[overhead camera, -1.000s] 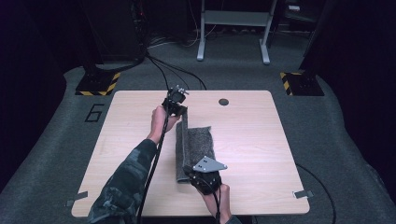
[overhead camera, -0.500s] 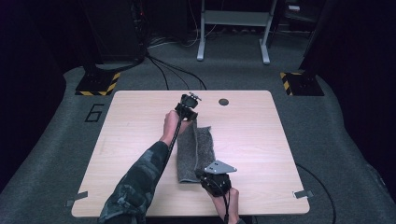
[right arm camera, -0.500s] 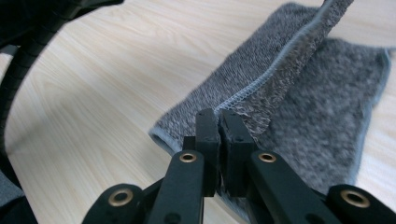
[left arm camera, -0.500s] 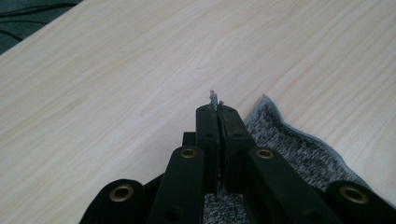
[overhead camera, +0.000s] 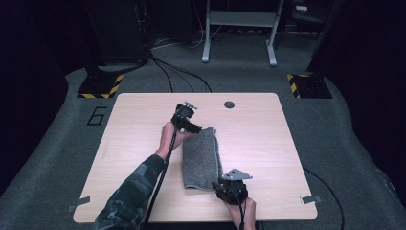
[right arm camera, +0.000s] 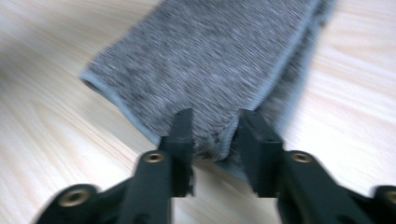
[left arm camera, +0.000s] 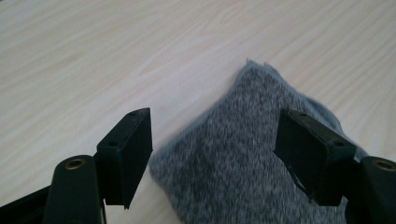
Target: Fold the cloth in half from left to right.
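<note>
Moved: both hands have come down, laying the cloth [overhead camera: 201, 159] flat where it hung lifted a second ago.
Cloth: grey knit, folded into a long strip with a paler hem, lying mid-surface [overhead camera: 268, 129].
Left tool [left arm camera: 212, 154]: jaws just opened wide, far corner between them, untouched.
Right tool [right arm camera: 215, 140]: jaws just opening, narrow gap around the near hem.

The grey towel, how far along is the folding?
Done: the grey towel lies on the table folded into a long strip. In hand: the left claw has just been opening, its far corner loose between the jaws; the right claw, also opening, has the near edge between its jaws. Left: probably another fold across, if wanted.
</note>
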